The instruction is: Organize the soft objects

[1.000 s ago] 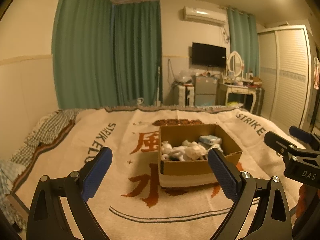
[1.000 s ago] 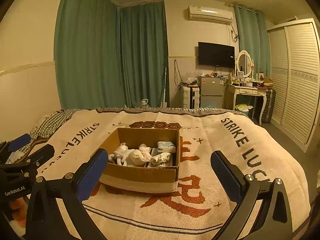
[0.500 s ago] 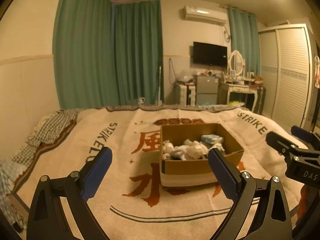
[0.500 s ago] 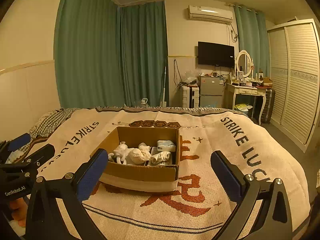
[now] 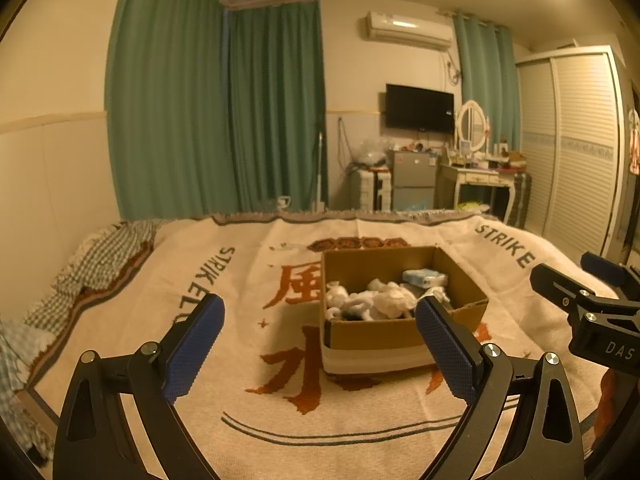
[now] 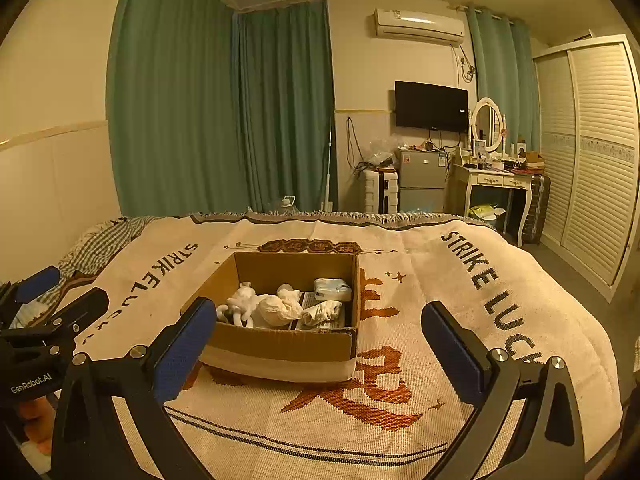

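Observation:
An open cardboard box (image 5: pixel 372 334) (image 6: pixel 280 346) sits on the bed's cream blanket (image 5: pixel 248 280) (image 6: pixel 400 400). It holds several white soft items (image 5: pixel 372 302) (image 6: pixel 276 306), rolled socks or cloths, and a pale blue packet (image 5: pixel 424 278) (image 6: pixel 332 286) at the back. My left gripper (image 5: pixel 318 346) is open and empty, held above the blanket in front of the box. My right gripper (image 6: pixel 316 344) is open and empty, also short of the box. Each gripper shows at the edge of the other's view.
A checked cloth (image 5: pixel 108 256) lies at the bed's left edge. Green curtains (image 6: pixel 224 112) hang behind. A TV (image 6: pixel 431 105), small fridge (image 6: pixel 422 180), dressing table (image 6: pixel 496 184) and wardrobe (image 6: pixel 596 152) stand beyond the bed's far end.
Both views have shifted only slightly; the box appears a little lower and nearer. Both grippers stay open and empty.

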Tool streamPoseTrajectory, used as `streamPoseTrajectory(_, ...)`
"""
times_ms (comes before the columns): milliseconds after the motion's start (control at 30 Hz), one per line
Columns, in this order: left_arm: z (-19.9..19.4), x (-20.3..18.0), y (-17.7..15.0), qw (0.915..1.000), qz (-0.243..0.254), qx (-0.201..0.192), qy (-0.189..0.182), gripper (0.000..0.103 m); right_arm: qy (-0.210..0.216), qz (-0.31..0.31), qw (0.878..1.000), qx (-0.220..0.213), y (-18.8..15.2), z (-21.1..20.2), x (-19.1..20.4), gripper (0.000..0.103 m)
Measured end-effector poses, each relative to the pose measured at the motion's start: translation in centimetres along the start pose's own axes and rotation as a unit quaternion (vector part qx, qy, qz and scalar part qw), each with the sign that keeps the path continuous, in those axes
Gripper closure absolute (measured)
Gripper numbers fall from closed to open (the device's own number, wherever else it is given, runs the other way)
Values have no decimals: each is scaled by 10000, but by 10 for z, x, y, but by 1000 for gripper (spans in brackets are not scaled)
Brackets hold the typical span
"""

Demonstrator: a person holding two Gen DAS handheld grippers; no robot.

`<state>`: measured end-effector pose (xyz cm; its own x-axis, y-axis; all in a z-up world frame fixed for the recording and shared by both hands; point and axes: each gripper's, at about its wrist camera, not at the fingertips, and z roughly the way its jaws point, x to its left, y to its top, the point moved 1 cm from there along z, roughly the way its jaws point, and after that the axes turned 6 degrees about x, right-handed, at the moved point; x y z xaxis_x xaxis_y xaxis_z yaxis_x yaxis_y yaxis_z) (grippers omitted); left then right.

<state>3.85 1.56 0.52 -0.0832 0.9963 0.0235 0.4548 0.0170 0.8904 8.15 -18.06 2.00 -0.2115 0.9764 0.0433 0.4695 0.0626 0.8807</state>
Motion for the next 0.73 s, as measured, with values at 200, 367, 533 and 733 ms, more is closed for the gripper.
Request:
streamPoseTrajectory(200,0,1,1,10000,1,-2,6,5,4,2,10000,17,-2,2,3,0)
streamPoseTrajectory(367,0,3,1,10000,-15,-18,2,5,4,1,10000,5,-3,1,4,0)
streamPoseTrajectory(533,-1,2,0,10000,36,-43,12,5,-6,16,10000,-10,-2,1,3,0)
streamPoseTrajectory(733,-1,3,1,10000,39,-44,4,5,-6,22,10000,16,-2,2,4,0)
